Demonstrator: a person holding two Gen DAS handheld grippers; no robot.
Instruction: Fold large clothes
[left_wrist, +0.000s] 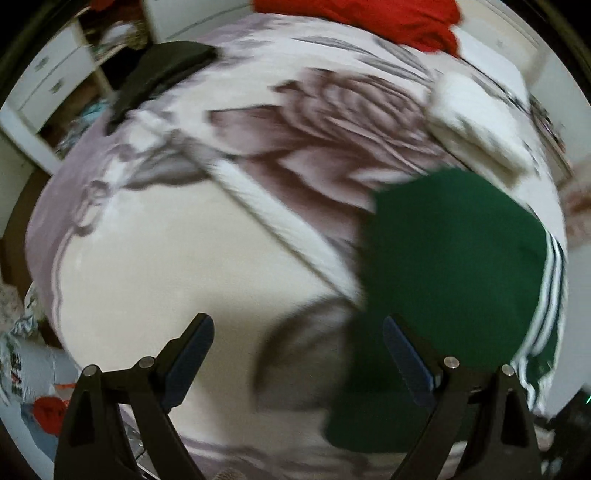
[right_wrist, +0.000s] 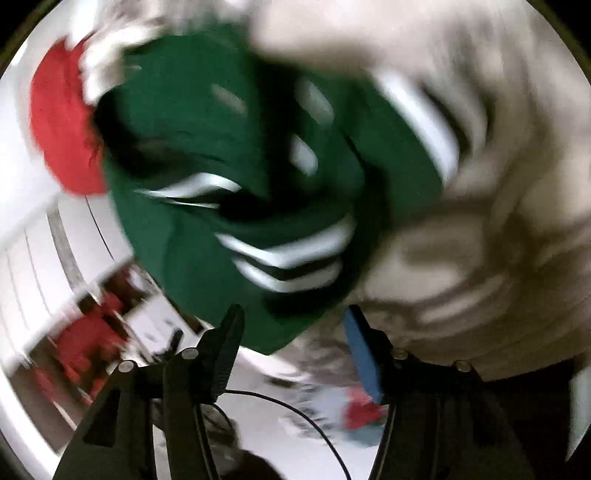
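Observation:
A dark green garment with white side stripes lies folded flat on the floral bedspread, at the right in the left wrist view. My left gripper is open and empty above the bed, its right finger over the garment's near edge. In the blurred right wrist view the green garment fills the middle, bunched with white stripes showing. My right gripper is open just short of the garment's lower edge, holding nothing.
A folded white garment lies beyond the green one. A red garment lies at the far edge of the bed, and a folded black one at far left. White drawers stand left of the bed. A cable runs below the right gripper.

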